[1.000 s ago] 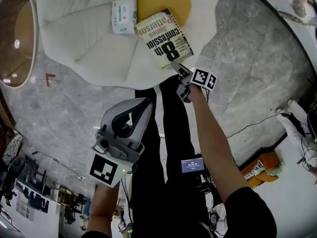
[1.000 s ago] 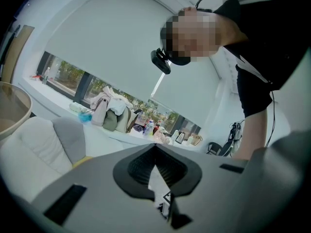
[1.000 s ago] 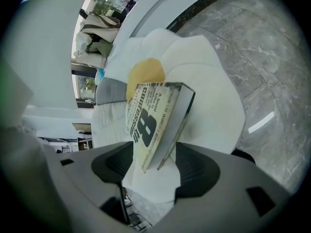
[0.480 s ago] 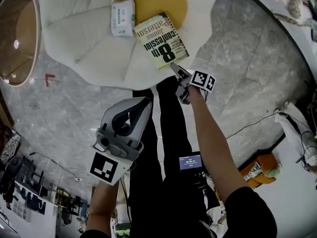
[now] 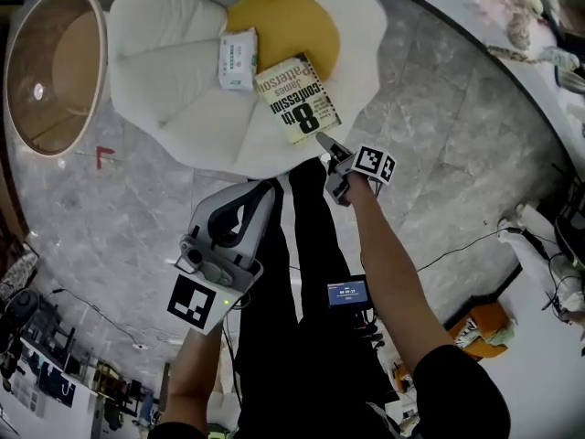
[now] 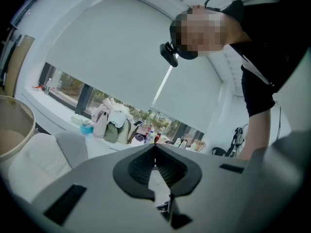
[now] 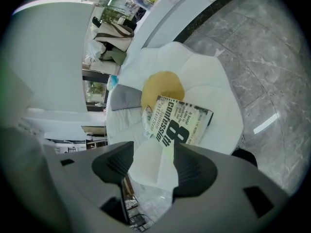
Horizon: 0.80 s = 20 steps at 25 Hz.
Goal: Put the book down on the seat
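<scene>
Already the book lies flat on the seat, cover up, with a big black "8" on it. In the head view it sits on the white petals at about 6 o'clock from the yellow centre cushion, and its top edge overlaps that cushion a little. A small tissue pack lies on the same seat at about 10 o'clock from the book, just beside its corner. The seat holds only these two things.

The right tongs are at 5 o'clock from the book, with the tips very near its lower corner; I cannot tell if they touch it. In the right gripper view the jaws stand apart with nothing between them, and the book shows beyond them.

The left tongs are at 7 o'clock from the book, well apart from the seat, above the person's black trousers. Their jaws are pressed together and hold nothing.

A round brown table stands at 9 o'clock from the seat, on the grey marble floor.
</scene>
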{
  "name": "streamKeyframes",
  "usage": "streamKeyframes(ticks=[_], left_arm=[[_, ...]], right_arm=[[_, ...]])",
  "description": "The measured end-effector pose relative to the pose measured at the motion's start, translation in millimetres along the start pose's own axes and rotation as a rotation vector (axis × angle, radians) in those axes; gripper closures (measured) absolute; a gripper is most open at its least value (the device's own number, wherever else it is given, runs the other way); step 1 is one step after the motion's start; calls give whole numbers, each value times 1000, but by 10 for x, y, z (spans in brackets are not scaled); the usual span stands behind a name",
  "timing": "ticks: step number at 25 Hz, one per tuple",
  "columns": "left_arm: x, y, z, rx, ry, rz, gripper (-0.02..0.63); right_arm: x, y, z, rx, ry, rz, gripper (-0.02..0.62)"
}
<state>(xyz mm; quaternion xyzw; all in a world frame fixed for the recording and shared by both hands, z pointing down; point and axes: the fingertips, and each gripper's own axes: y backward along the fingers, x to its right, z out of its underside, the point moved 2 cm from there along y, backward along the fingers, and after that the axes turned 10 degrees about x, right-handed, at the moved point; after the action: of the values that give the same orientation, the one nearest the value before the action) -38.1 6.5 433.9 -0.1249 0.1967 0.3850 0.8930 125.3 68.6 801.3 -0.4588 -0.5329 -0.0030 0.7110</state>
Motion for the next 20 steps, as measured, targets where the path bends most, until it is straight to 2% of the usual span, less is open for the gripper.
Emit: streamKeyframes(ticks=[8,16,20], left_arm=[[88,244,-380,10,-4,-77,595],[238,473,-857,33,-34,-104,594],[305,540,-1222,53,-67,-84,594]], right_arm=[[-516,302,-67,27,12,-39,374],[-1028,739,-61,62,-1,-73,440],[-1328,988,-111,87,-6,-107,504]])
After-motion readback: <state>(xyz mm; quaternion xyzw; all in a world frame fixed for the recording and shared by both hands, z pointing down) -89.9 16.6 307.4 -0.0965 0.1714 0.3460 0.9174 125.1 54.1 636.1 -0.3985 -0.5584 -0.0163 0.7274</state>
